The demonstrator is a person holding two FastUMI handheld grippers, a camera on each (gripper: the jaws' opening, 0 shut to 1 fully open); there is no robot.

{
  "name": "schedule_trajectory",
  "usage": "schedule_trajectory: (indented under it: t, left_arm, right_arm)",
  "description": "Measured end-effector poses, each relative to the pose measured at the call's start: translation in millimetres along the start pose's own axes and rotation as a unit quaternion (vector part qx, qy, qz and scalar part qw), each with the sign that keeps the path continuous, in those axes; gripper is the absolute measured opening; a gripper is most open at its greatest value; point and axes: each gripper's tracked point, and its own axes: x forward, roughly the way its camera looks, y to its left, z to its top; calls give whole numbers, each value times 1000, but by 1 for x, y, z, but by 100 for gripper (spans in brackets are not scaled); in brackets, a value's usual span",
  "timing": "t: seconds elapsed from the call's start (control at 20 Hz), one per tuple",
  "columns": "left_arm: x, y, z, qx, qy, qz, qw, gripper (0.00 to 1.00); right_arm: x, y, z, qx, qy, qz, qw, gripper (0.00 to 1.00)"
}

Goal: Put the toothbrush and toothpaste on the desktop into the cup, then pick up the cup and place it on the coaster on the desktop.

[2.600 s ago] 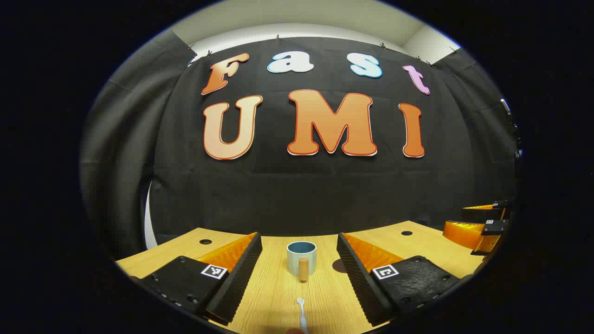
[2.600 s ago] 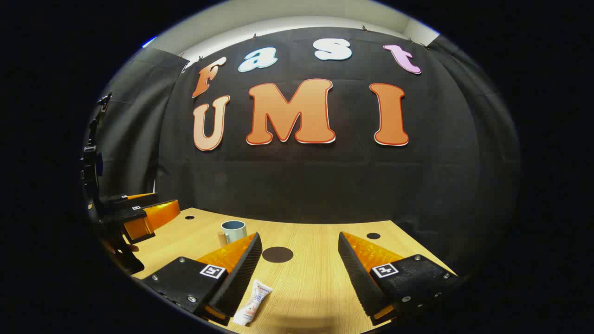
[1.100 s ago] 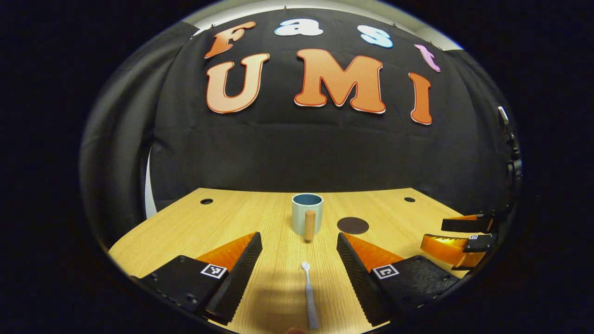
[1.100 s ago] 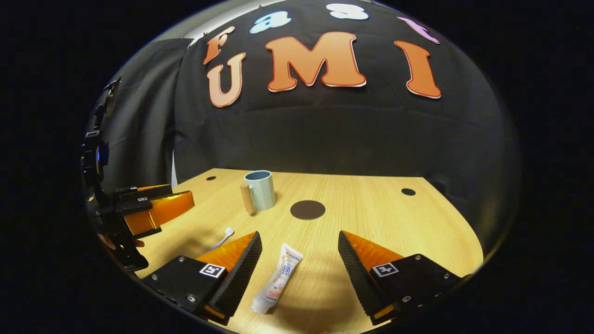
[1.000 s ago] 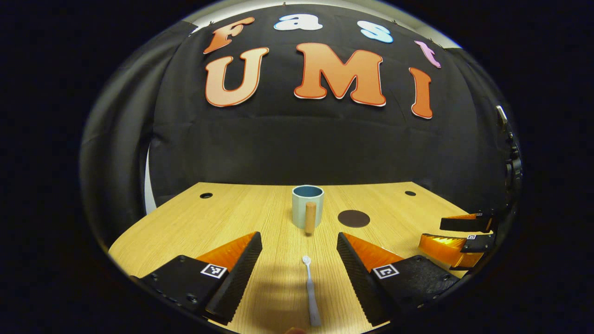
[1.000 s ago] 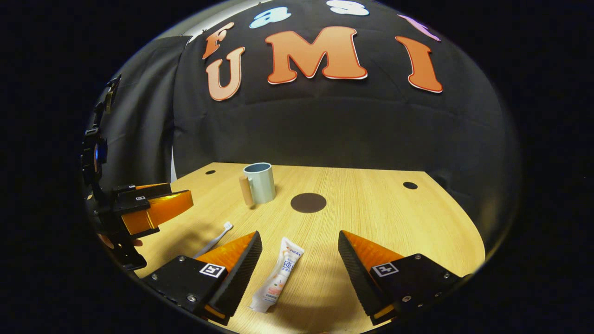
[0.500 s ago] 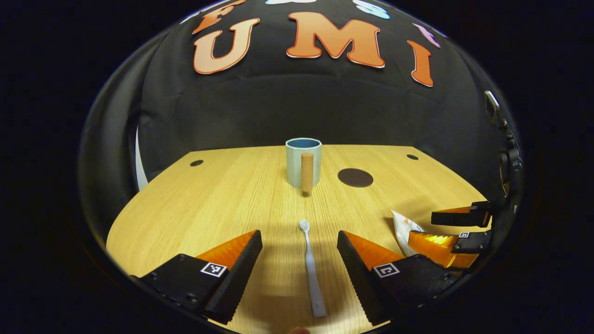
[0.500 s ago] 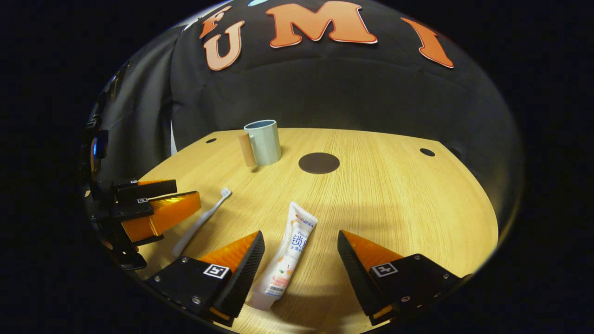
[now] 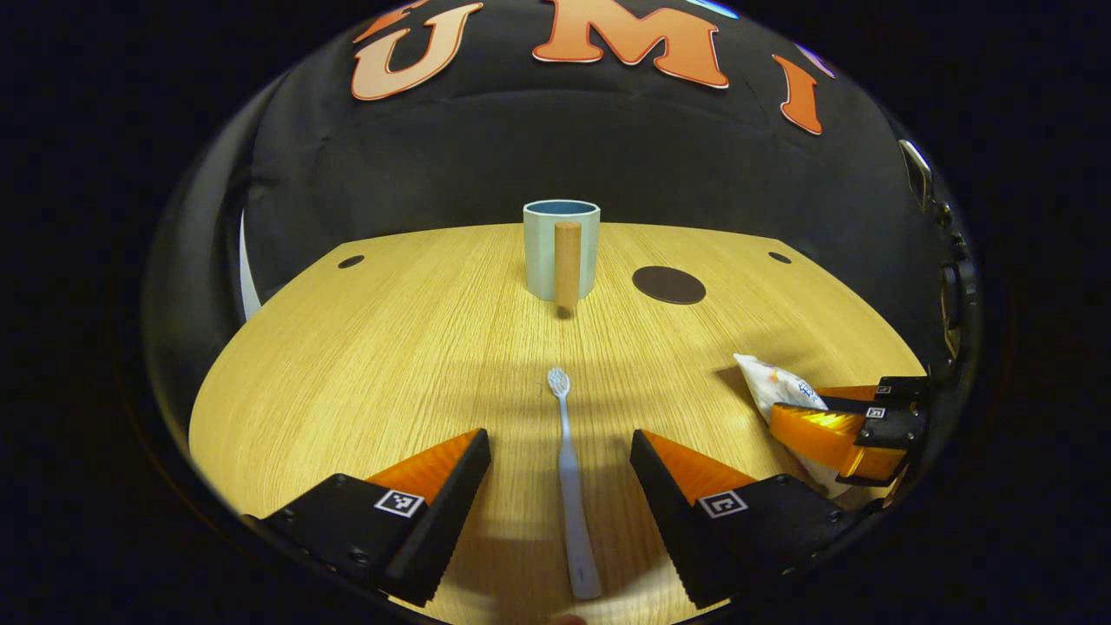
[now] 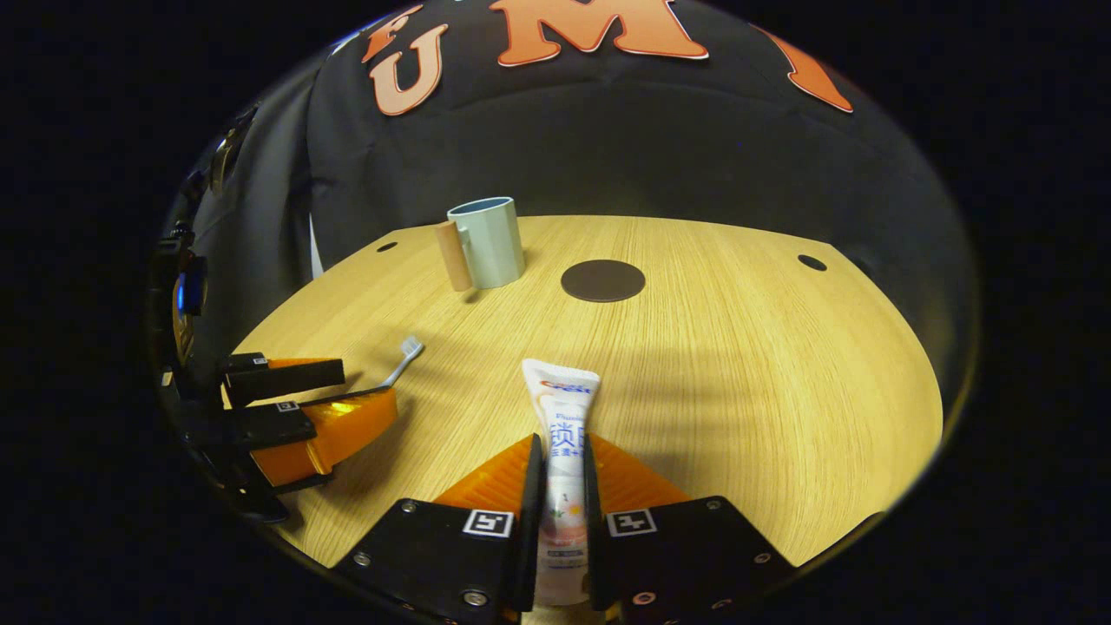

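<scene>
Now the right gripper (image 10: pixel 556 486) pinches the white plastic toothpaste tube (image 10: pixel 560 425); the left gripper (image 9: pixel 560 486), spread, straddles the slim white toothbrush (image 9: pixel 568 469) before the pale-blue wooden-handled cup (image 9: pixel 561 247) (apparently untouched). A soft tube may slip.

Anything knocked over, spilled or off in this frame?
Nothing stands out. The pale blue cup stands upright beside the dark round coaster, the white toothbrush lies flat between the open left tool, and the right tool grips the white toothpaste tube.
</scene>
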Motion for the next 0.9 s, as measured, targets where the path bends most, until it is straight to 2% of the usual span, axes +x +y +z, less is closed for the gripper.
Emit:
schedule_trajectory:
  t: [0.2,0.3,0.45,0.55,0.6,0.65,0.8,0.9]
  left_arm:
    - [0,-1,-6,-1,19,4,1000,98]
    - [2,0,-5,0,20,6,1000,100]
    - [3,-2,-2,-2,29,11,1000,97]
    - [3,-4,-5,-3,35,11,999,84]
    - [4,-7,-4,-4,38,12,999,70]
    - [4,-10,-2,-5,40,13,999,70]
    - [1,-8,-4,-18,45,28,998,31]
    - [1,-7,-3,-17,48,27,998,10]
  right_arm:
    - [2,2,9,25,-7,14,1000,12]
    - [-1,-2,22,35,-26,12,999,10]
    - [-13,-8,48,16,-64,0,998,10]
    - [-20,-11,63,2,-85,-6,996,10]
    - [-24,-12,67,-1,-93,-5,996,10]
    - [-26,-12,71,-2,-99,-3,995,10]
    - [-30,-15,80,-5,-111,-4,994,10]
    - [-32,-18,82,-3,-114,-5,993,10]
